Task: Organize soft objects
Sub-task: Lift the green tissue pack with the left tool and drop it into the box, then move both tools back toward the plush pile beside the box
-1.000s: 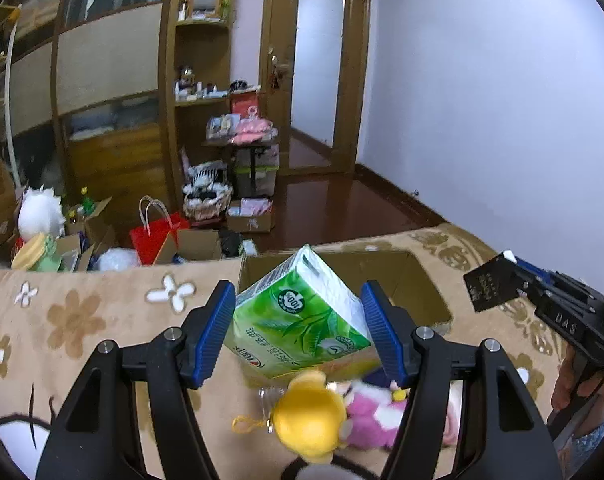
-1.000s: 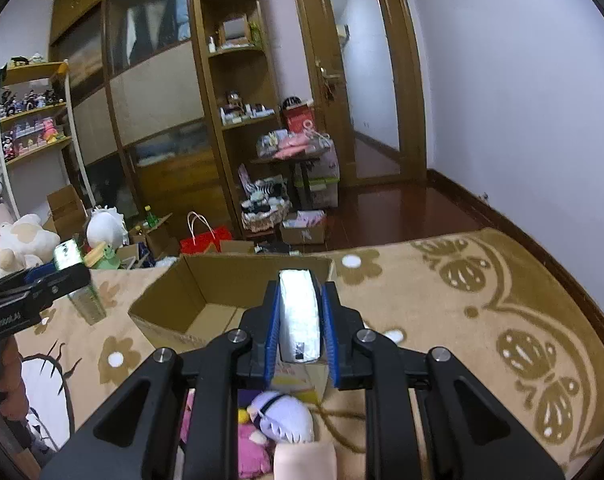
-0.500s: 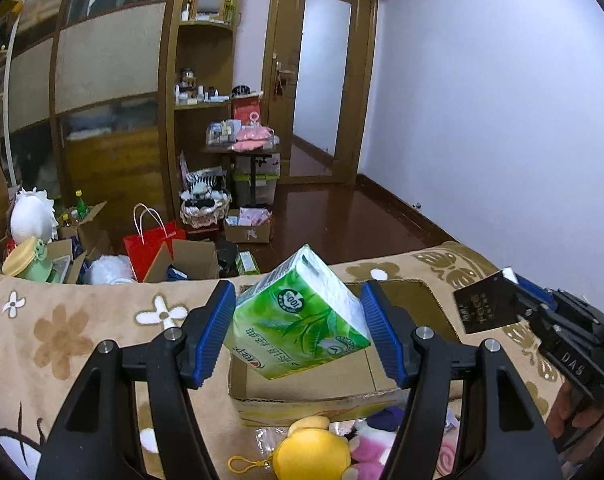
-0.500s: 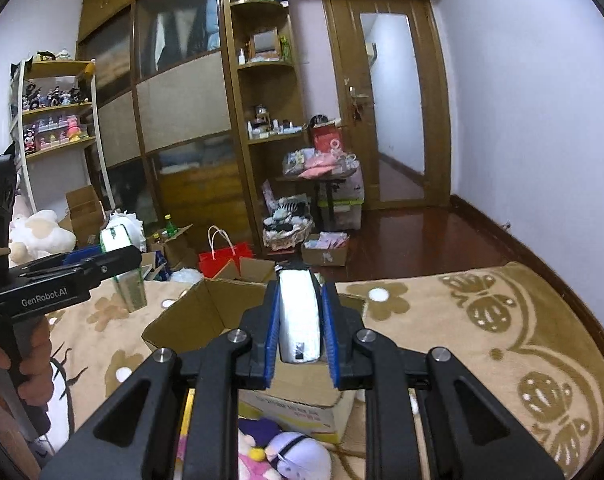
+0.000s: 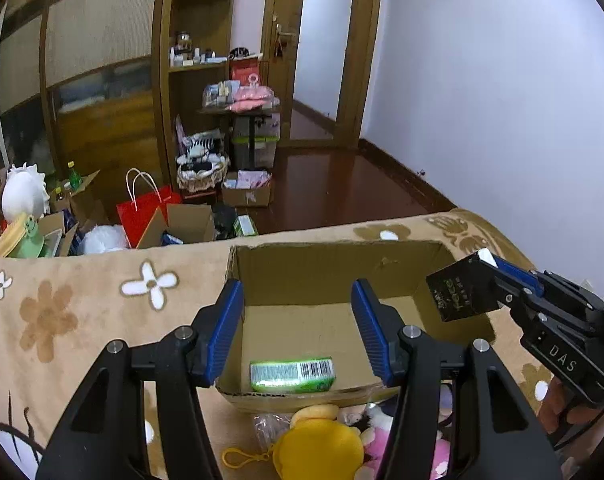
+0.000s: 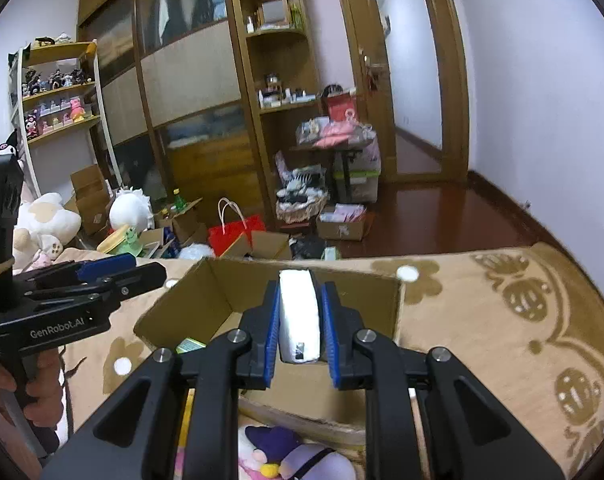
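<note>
An open cardboard box (image 5: 333,264) stands on the flower-patterned brown blanket (image 5: 62,300). A green tissue pack (image 5: 293,374) lies inside it near the front wall; a corner of it shows in the right wrist view (image 6: 190,346). My left gripper (image 5: 298,332) is open and empty above the box. My right gripper (image 6: 300,320) is shut on a white-and-black tissue pack (image 6: 300,316) over the box (image 6: 222,296); it shows in the left wrist view (image 5: 461,292) at the box's right side. Plush toys, a yellow one (image 5: 317,444) and a purple one (image 6: 302,460), lie in front of the box.
Beyond the blanket's far edge the floor holds a red bag (image 5: 146,212), small cartons (image 5: 246,194) and a white plush (image 5: 24,196). Wooden cabinets (image 5: 102,80) and a door (image 5: 325,52) stand behind. A white wall (image 5: 501,100) is on the right.
My left gripper opened and dropped the green tissue pack, which now lies in the box. Both grippers moved forward over the box. The right gripper still holds its pack.
</note>
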The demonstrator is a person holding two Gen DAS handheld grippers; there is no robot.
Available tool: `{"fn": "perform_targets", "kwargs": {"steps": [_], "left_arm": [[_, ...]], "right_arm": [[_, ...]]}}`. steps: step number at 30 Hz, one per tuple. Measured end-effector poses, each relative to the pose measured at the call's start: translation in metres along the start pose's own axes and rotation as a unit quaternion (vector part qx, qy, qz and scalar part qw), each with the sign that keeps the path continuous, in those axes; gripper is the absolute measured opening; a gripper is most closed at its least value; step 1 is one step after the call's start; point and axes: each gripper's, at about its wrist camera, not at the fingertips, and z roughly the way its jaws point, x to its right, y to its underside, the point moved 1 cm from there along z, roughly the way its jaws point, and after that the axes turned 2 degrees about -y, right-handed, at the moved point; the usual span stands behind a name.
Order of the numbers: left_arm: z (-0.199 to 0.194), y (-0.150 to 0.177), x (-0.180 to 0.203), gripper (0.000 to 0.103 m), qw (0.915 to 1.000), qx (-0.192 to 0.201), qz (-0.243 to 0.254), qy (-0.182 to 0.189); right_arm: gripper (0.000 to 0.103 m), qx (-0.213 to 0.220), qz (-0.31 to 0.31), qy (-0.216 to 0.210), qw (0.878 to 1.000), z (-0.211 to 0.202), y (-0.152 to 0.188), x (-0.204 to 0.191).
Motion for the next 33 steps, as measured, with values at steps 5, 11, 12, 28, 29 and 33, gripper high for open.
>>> {"fn": "perform_targets", "kwargs": {"steps": [5, 11, 12, 28, 29, 33], "left_arm": [[0.013, 0.004, -0.002, 0.056, 0.9996, -0.025, -0.006, -0.006], [0.02, 0.01, -0.006, 0.067, 0.9984, -0.053, -0.009, -0.017], [0.018, 0.011, -0.006, 0.069, 0.9983, -0.053, -0.01, -0.022], [-0.033, 0.012, -0.017, 0.099, 0.9987, -0.029, -0.04, -0.016], [-0.037, 0.013, -0.017, 0.099, 0.9988, -0.026, -0.038, -0.019], [-0.048, 0.016, -0.015, 0.101, 0.9987, -0.026, -0.031, -0.03]], "right_arm": [[0.022, -0.025, 0.01, -0.027, 0.999, 0.016, 0.011, 0.006], [0.025, -0.037, 0.02, -0.033, 0.999, 0.022, 0.018, 0.01], [0.027, -0.038, 0.022, -0.032, 0.999, 0.021, 0.019, 0.011], [0.102, -0.011, 0.069, 0.003, 0.998, -0.033, 0.019, 0.024], [0.103, -0.012, 0.071, 0.005, 0.997, -0.037, 0.02, 0.024], [0.103, -0.013, 0.078, 0.015, 0.997, -0.05, 0.022, 0.023]]}}
